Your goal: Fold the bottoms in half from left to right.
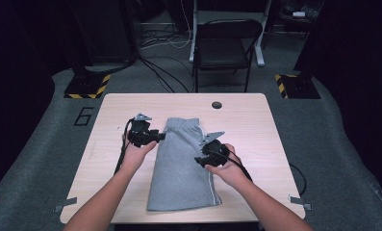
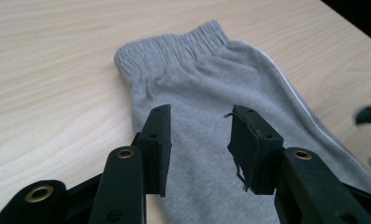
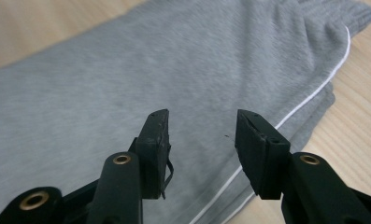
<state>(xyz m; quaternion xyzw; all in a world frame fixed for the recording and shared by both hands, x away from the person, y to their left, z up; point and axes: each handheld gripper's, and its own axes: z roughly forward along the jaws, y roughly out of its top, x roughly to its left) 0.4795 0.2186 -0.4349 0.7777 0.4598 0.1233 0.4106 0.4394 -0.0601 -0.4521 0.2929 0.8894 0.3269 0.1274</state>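
High view puts the grey sweat shorts (image 1: 181,166) lengthwise down the middle of the wooden surface (image 1: 246,115), folded in half into one narrow panel, with the elastic waistband (image 1: 183,123) at the far end and the hem toward the person. A white side stripe (image 3: 309,98) runs along the right edge, where the doubled layers stack. That flat, tidy lie suggests a fold has just been laid and the cloth let go. The left gripper (image 1: 155,136) hangs beside the waistband's left corner, fingers spread with nothing between them; its own view looks past them at the gathered elastic. The right gripper (image 1: 205,154) hovers above the striped edge, fingers likewise apart and empty, clear of the fabric. Both seem placed at opposite edges for another fold.
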